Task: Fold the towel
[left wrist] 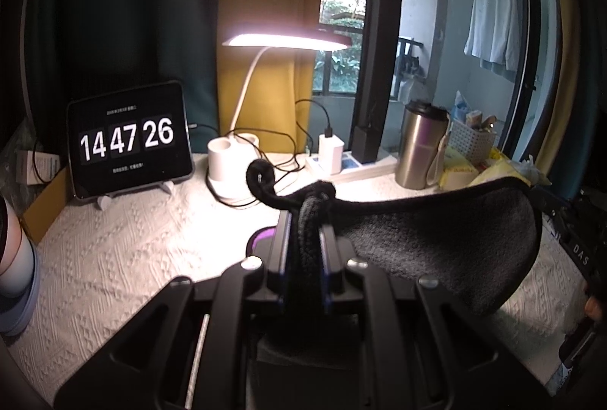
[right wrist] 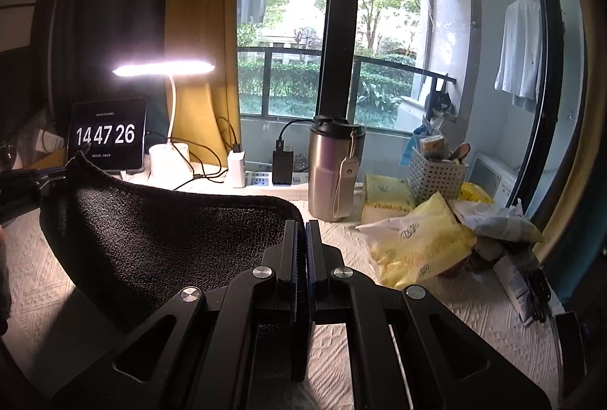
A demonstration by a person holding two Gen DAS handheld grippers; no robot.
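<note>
Left gripper [left wrist: 305, 220] clamps a bunched towel [left wrist: 436, 243] corner; right gripper [right wrist: 302, 231] is closed on the opposite corner. Towel hangs slack between them above the bench [left wrist: 125, 250]. Advice: keep both corners level, lower evenly. Left view alone shows the towel's loop at 12 o'clock; right view alone shows yellow packets [right wrist: 417, 243] at 3 o'clock.

Towel [left wrist: 436, 243] hangs between the two grippers above the cloth-covered table [left wrist: 114, 258]: one corner sits in the left gripper [left wrist: 306, 231], the opposite corner in the right gripper [right wrist: 301, 231]. Behind it, left to right along the window: tablet clock [left wrist: 129, 140], desk lamp [left wrist: 242, 152], power strip [left wrist: 353, 165] with a charger [left wrist: 331, 152] on it, steel tumbler [left wrist: 421, 144], basket [left wrist: 470, 140]. Packets [right wrist: 417, 243] lie right of the tumbler, apparently before the basket.
</note>
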